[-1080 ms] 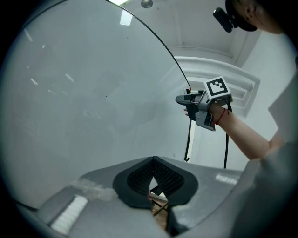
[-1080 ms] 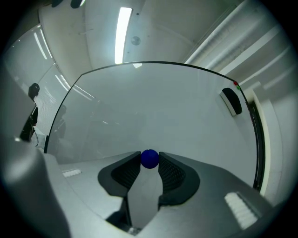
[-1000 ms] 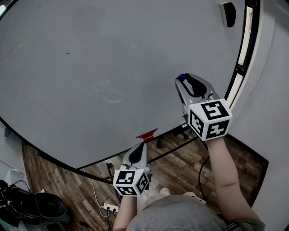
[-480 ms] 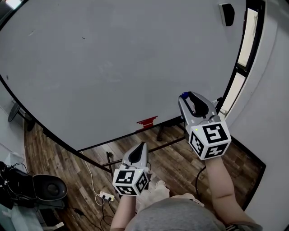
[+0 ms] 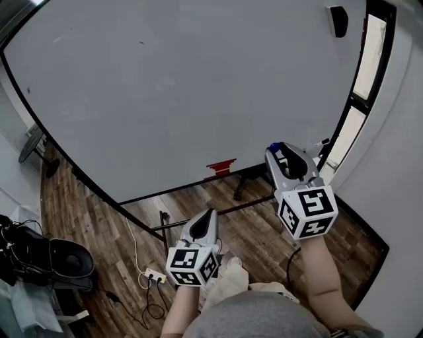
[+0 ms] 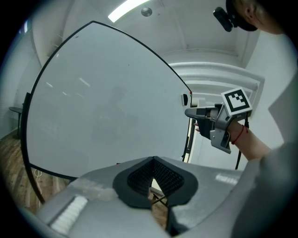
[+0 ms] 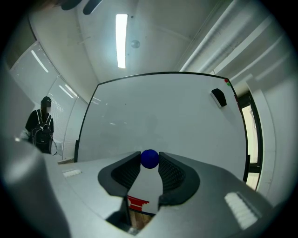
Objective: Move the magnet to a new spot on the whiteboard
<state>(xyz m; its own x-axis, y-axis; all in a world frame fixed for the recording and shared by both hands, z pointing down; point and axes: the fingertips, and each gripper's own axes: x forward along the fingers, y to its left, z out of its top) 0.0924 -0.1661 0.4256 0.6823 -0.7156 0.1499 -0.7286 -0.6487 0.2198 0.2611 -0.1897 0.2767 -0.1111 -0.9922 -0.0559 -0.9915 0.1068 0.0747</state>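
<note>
The whiteboard fills the upper part of the head view and stands some way ahead of both grippers. My right gripper is shut on a small round blue magnet, held off the board near its lower right corner. In the right gripper view the blue magnet sits pinched between the two fingertips with the whiteboard behind it. My left gripper hangs lower, below the board's bottom edge, shut with nothing in it. The left gripper view shows the right gripper beside the whiteboard.
A black eraser clings to the board's top right corner, and a red piece sits on its bottom edge. On the wooden floor lie a power strip and dark gear. A person with a backpack stands at the left.
Both grippers have drawn back from the whiteboard. The right one has sunk with the blue magnet still in its jaws. The board now looks farther off.
</note>
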